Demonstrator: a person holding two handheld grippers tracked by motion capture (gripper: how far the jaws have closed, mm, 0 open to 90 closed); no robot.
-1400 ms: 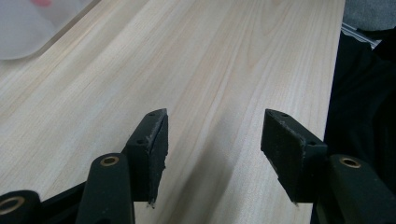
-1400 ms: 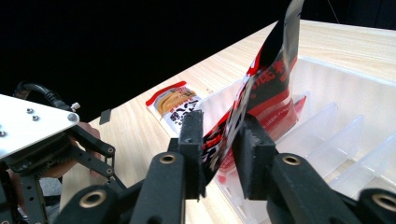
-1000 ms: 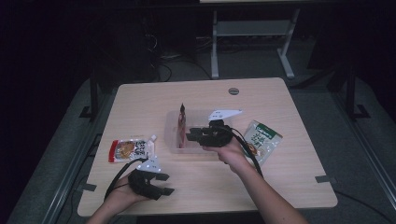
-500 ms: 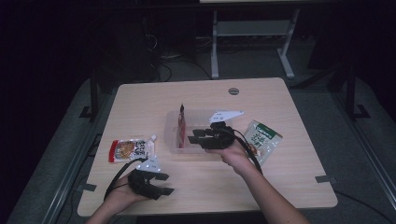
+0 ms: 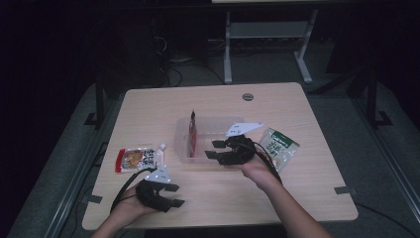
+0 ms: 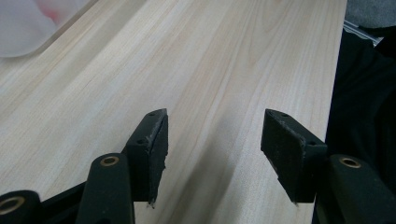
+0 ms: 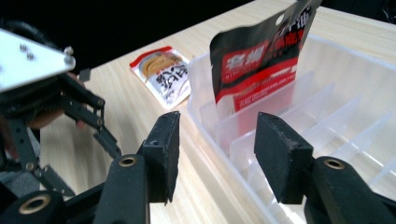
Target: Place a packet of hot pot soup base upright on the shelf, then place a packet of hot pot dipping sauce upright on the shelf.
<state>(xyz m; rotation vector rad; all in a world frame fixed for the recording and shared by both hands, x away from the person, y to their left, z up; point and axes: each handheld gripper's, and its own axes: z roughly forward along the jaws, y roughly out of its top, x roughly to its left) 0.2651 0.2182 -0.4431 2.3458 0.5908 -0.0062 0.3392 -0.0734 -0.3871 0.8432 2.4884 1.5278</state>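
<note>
A clear plastic divider box (image 5: 220, 126) sits mid-table. A red and black snack packet (image 5: 192, 133) stands upright in a slot at its left end, also seen close up as the packet (image 7: 261, 56). My right gripper (image 5: 213, 149) hovers at the box's near edge, just right of the packet. Its jaws have just been opening and stand open (image 7: 217, 140), with only the box wall (image 7: 224, 140) showing past them and nothing pinched. My left gripper (image 5: 176, 195) rests near the front left edge, open (image 6: 215, 135) over bare wood.
A red and white sachet (image 5: 138, 158) lies flat left of the box, seen too as the sachet (image 7: 163, 74). A green packet (image 5: 280, 148) lies right of the box beside my right hand. A round grommet (image 5: 248, 96) marks the table's far side.
The right gripper's jaws have spread apart and the hand has drawn back slightly from the upright packet, which stays standing in the box. The left gripper has kept still.
</note>
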